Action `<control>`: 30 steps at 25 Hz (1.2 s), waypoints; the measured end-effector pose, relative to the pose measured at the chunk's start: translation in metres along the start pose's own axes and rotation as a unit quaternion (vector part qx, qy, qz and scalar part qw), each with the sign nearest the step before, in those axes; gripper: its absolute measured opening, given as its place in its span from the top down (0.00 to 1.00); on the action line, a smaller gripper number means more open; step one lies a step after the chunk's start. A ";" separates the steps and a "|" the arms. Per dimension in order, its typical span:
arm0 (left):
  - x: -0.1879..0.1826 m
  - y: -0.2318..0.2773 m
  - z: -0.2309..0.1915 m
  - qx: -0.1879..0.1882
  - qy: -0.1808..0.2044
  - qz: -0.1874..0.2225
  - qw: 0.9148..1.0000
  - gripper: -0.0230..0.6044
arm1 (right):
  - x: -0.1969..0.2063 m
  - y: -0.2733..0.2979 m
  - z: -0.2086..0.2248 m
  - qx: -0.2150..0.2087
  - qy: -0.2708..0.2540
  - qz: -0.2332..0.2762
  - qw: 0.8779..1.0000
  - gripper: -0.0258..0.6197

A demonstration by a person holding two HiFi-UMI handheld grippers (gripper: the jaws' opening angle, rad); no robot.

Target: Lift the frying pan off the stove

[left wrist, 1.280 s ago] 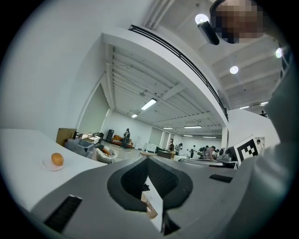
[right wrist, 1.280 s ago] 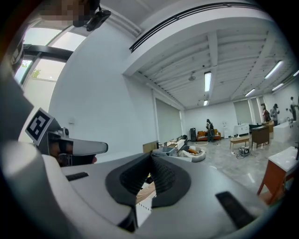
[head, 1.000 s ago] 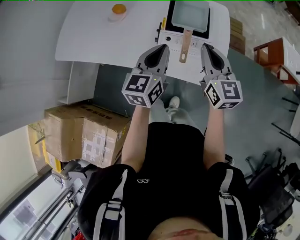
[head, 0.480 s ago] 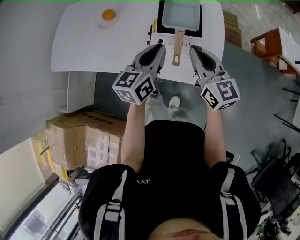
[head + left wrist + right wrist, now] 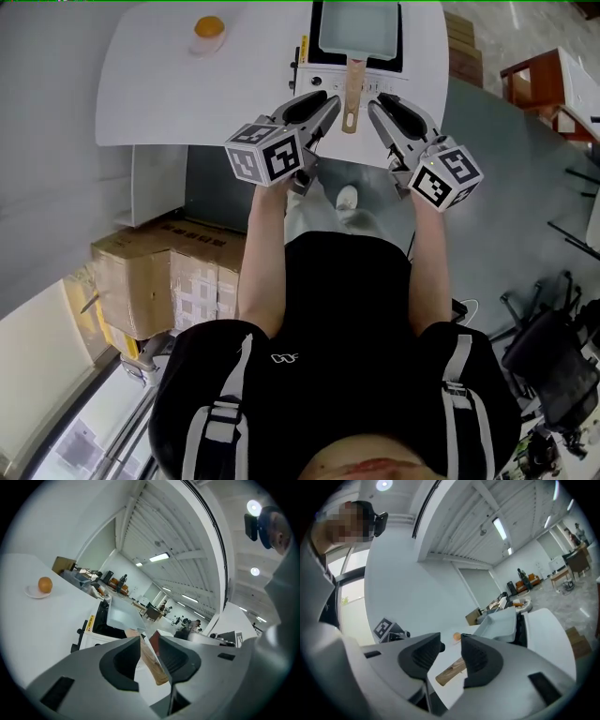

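Observation:
A square light-grey frying pan (image 5: 359, 26) sits on the white stove (image 5: 323, 73) at the table's far side. Its wooden handle (image 5: 352, 89) points back toward me. My left gripper (image 5: 323, 105) is just left of the handle's end and my right gripper (image 5: 375, 101) just right of it, both angled inward. In the left gripper view the handle (image 5: 152, 660) shows through the gap of the gripper (image 5: 149, 641), untouched. The right gripper (image 5: 451, 644) likewise frames the handle (image 5: 451, 671) without pressing it. Both sets of jaws have just been opening and stand open.
An orange on a small plate (image 5: 208, 28) lies at the table's far left. The white table (image 5: 187, 103) ends just under the grippers. Cardboard boxes (image 5: 169, 272) stand on the floor at the left; a wooden piece of furniture (image 5: 553, 89) and a black chair (image 5: 553, 366) at the right.
Both grippers sank and rolled inward to either side of the handle's end. Their jaws went from shut to open. The pan has not moved on the stove.

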State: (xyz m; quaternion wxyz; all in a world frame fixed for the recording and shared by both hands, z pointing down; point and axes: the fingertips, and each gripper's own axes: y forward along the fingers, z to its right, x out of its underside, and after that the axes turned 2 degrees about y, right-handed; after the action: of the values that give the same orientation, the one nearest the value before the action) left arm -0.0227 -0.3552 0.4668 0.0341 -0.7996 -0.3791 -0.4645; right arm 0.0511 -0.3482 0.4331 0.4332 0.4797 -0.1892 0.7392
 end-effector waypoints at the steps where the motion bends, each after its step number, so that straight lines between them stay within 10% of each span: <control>1: 0.000 0.002 -0.002 0.005 -0.007 -0.002 1.000 0.75 | 0.006 0.003 0.001 -0.009 0.015 -0.010 1.000 0.70; 10: 0.012 0.029 -0.003 0.085 -0.089 -0.042 0.992 0.66 | 0.049 0.016 0.004 -0.064 0.096 -0.078 0.990 0.68; 30: 0.036 0.076 -0.010 0.165 -0.144 -0.121 0.968 0.63 | 0.083 0.031 0.008 -0.125 0.186 -0.124 0.967 0.68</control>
State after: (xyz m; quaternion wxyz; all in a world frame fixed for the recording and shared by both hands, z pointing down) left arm 0.0283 -0.3924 0.5226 0.0542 -0.7895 -0.5454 -0.2762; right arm 0.0163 -0.3331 0.5139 0.6054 0.2951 -0.1353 0.7267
